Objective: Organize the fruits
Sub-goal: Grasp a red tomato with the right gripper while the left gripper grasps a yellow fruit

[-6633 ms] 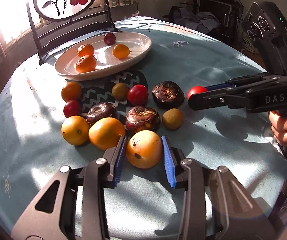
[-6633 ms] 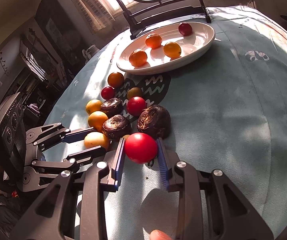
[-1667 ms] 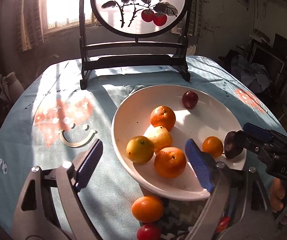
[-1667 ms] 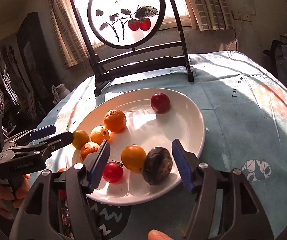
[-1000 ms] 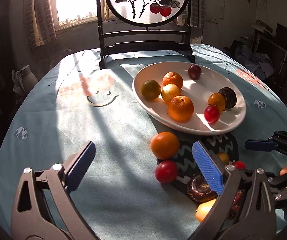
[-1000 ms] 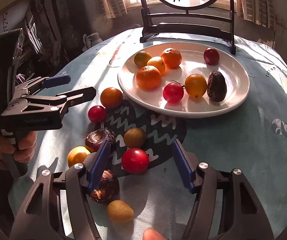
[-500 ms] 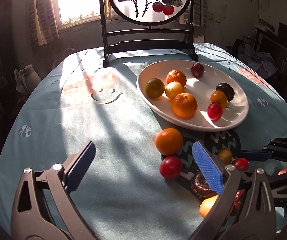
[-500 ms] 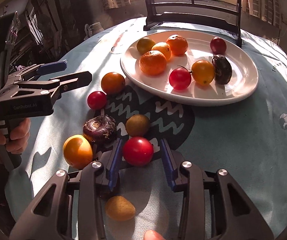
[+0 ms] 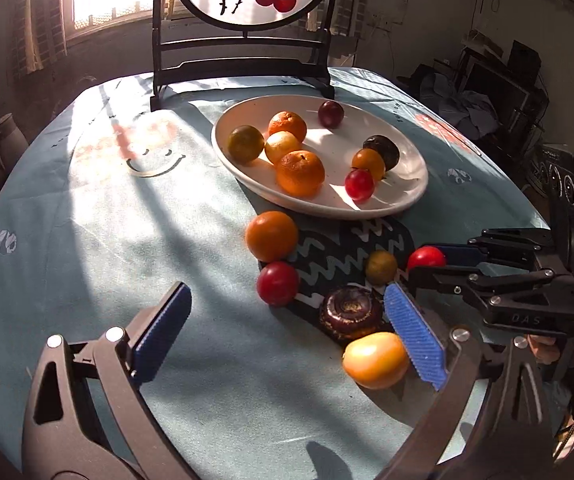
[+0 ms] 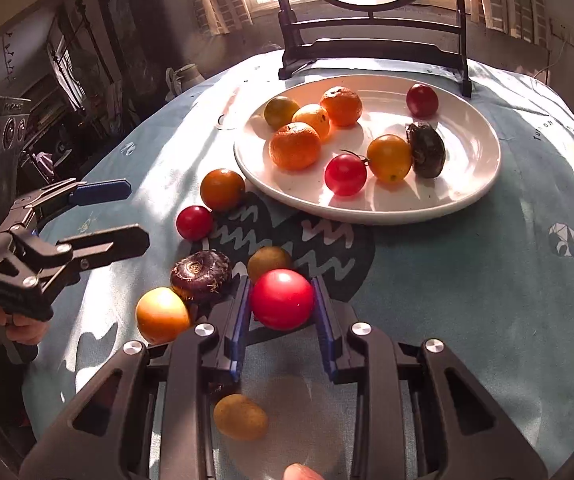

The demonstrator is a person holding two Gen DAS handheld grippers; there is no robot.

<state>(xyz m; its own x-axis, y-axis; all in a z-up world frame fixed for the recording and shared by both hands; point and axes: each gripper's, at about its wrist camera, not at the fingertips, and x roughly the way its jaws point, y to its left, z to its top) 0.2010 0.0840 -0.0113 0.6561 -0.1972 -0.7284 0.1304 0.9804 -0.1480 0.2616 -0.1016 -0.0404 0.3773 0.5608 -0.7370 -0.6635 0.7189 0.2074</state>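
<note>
My right gripper point(image 10: 282, 300) is shut on a red tomato point(image 10: 282, 299), just above the cloth; it also shows in the left wrist view point(image 9: 426, 258). My left gripper point(image 9: 287, 330) is open and empty over the table; in the right wrist view point(image 10: 121, 216) it is at the left. Loose fruit lies between them: an orange point(image 9: 272, 236), a small red tomato point(image 9: 278, 283), a dark brown fruit point(image 9: 351, 312), a yellow fruit point(image 9: 375, 359) and a brownish fruit point(image 9: 381, 267). The white plate point(image 9: 411, 184) holds several fruits.
A dark-framed round screen point(image 9: 243, 20) stands behind the plate. A yellow-brown fruit point(image 10: 240, 417) lies under my right gripper. The round table point(image 9: 87, 240) has a blue cloth, and its edges fall away at left and right.
My right gripper has closed on the red tomato and raised it slightly. My left gripper has stayed open and drifted closer to the loose fruit.
</note>
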